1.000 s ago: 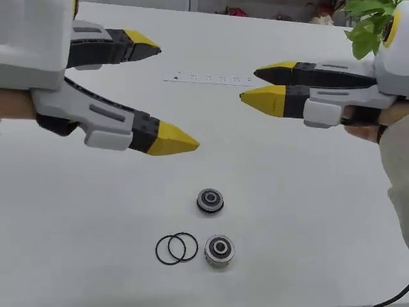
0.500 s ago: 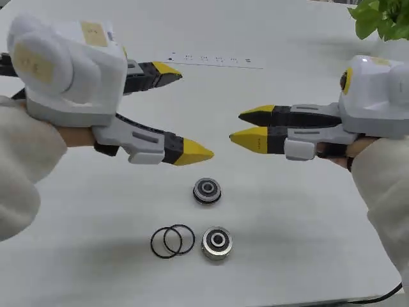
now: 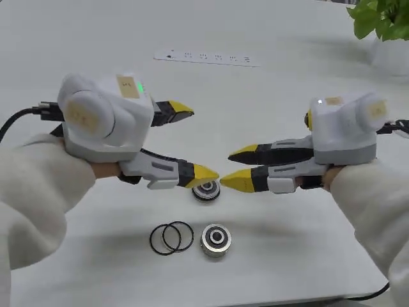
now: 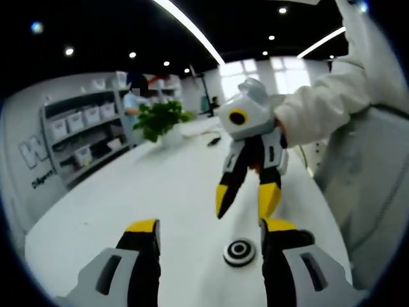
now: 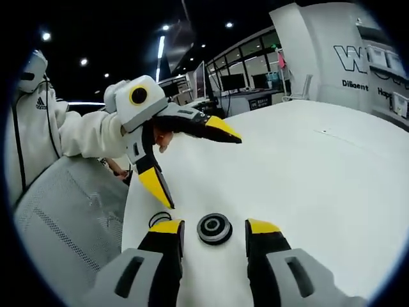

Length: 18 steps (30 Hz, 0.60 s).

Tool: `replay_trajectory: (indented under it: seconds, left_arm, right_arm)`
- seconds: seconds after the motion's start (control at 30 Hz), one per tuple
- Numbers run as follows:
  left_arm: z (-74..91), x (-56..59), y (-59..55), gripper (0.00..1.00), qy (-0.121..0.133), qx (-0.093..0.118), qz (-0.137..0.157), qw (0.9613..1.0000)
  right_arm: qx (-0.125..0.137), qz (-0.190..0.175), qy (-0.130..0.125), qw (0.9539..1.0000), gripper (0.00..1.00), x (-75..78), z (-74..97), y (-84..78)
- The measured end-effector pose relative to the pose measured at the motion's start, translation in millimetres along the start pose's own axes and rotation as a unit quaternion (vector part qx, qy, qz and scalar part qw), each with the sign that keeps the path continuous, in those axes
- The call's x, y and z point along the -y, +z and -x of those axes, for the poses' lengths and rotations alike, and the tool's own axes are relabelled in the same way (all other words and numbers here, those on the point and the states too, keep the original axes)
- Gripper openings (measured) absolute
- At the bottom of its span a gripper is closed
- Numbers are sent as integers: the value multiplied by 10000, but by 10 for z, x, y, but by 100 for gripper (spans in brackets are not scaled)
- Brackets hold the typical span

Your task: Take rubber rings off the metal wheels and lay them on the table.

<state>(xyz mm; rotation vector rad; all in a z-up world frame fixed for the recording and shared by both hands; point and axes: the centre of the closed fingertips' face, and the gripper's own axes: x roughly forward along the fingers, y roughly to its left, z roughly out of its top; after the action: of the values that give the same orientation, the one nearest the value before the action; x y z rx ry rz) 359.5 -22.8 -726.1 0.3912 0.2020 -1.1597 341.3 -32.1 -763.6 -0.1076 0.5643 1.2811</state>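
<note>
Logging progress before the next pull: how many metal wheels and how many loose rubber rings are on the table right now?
Metal wheels: 2, the far wheel and the near wheel
Loose rubber rings: 2, the left ring and the right ring, overlapping
Total: 4

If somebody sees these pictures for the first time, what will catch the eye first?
Two large white grippers with yellow tips, the left gripper and the right gripper, both open, point at each other across a small dark-rimmed wheel on the white table. Nearer the person lie two black rubber rings, overlapping, beside a second wheel that looks like bare metal.
</note>
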Motion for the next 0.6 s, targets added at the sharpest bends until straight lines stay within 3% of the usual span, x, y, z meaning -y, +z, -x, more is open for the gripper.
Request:
replay_trajectory:
  seconds: [0.37,0.6]
  left_arm:
    - [-120,186,-170,41,-244,-181,100,9995]
    - [-193,309,-370,32,-367,-469,262,9979]
  right_arm:
    - [-338,71,-17,9994,33,-8,-84,-187]
    - [-441,17,-101,9990,29,48,-89,-268]
